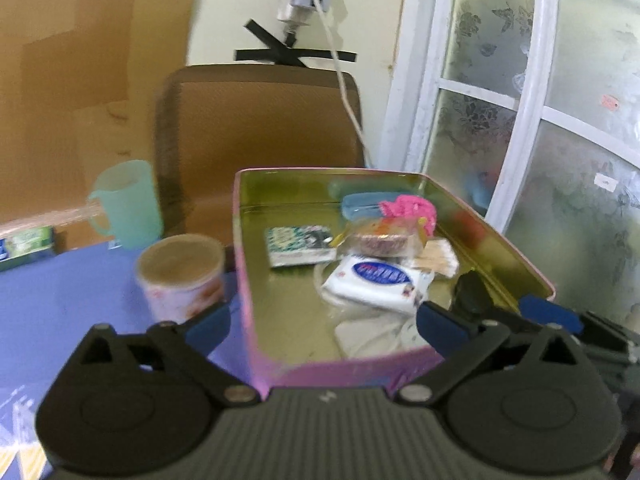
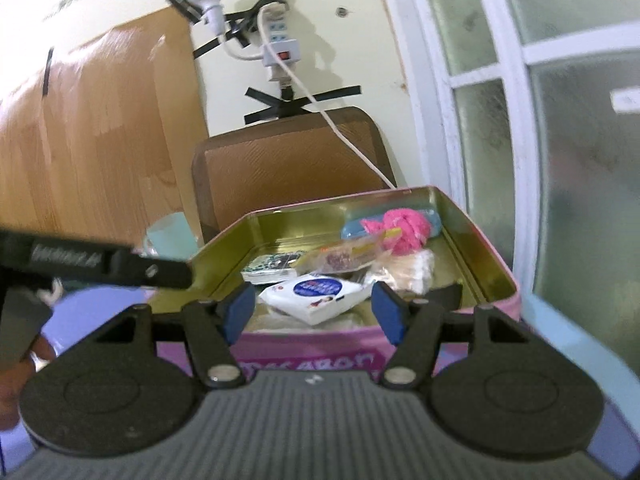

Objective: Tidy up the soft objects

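Both wrist cameras look forward and slightly down, close over the near edge of the pink tin box (image 1: 256,264) (image 2: 500,304). The left view sits left of it, taking in the blue table (image 1: 60,304); the right view sits lower. Both share the brown chair back (image 1: 260,128) (image 2: 288,160).

Left gripper (image 1: 322,322) has its jaws spread wide and empty; right gripper (image 2: 314,308) jaws stand apart, gripping nothing.
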